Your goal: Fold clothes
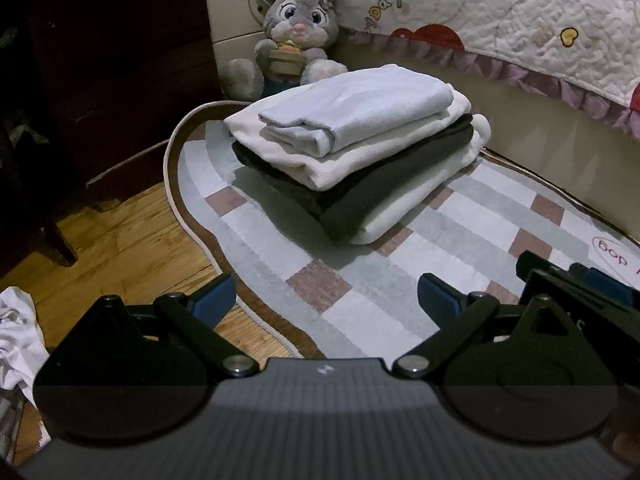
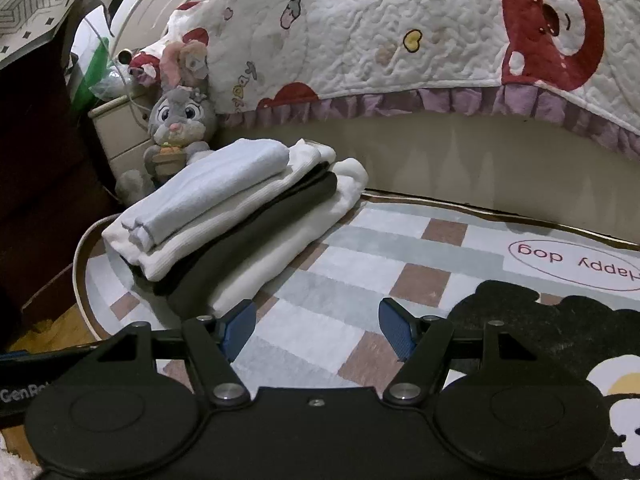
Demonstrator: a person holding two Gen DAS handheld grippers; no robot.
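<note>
A stack of folded clothes lies on the checked rug: a pale blue piece on top, then white, dark grey and white layers. My left gripper hovers open over the rug's near edge, short of the stack, nothing between its blue pads. My right gripper is open too, just in front of the stack's near corner, and empty. In the left wrist view the right gripper shows at the right edge. A crumpled white garment lies on the wooden floor at the left.
A grey plush rabbit sits behind the stack against a cream bedside cabinet. A bed with a quilted cover runs along the rug's far side. Dark furniture stands left. A black patch of the rug lies at right.
</note>
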